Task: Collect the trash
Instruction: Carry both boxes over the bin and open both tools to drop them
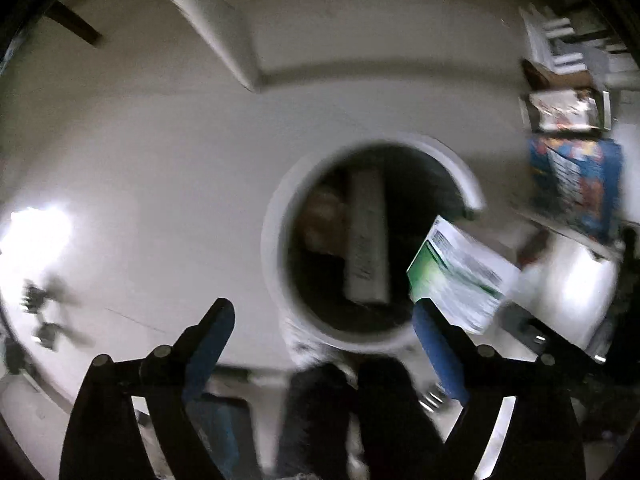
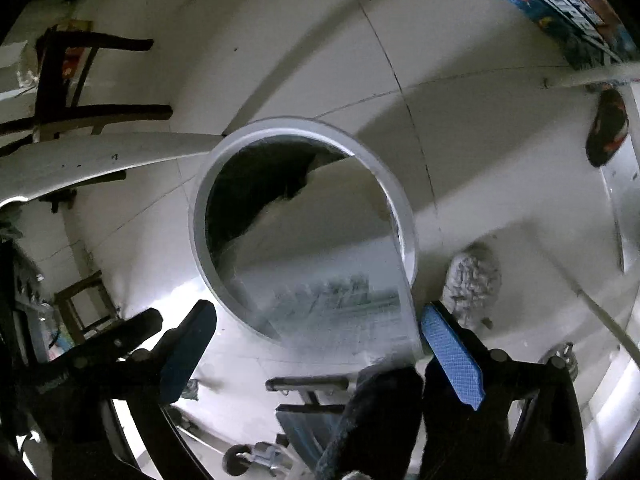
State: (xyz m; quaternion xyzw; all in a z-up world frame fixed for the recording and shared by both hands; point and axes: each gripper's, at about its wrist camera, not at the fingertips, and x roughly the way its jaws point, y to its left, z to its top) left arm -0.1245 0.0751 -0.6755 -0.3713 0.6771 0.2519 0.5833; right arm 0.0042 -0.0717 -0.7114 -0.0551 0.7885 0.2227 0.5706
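Note:
A round white trash bin (image 1: 276, 216) stands on the floor below my left gripper (image 1: 322, 312), which is open and empty above its near rim. A long grey box (image 1: 366, 240) lies inside the dark bin. A white and green carton (image 1: 460, 276) hangs over the bin's right rim, blurred. In the right wrist view the same bin (image 2: 200, 216) is below my right gripper (image 2: 316, 320), which is open. The carton (image 2: 336, 248), pale and blurred, sits between the fingers and dips into the bin's mouth; no pad touches it.
Pale tiled floor (image 2: 460, 128) surrounds the bin. A blue printed box (image 1: 576, 184) and stacked items stand at the right. A dark wooden chair (image 2: 80, 80) and a white table edge (image 2: 100, 160) are at the left. A grey slipper (image 2: 472, 280) lies beside the bin.

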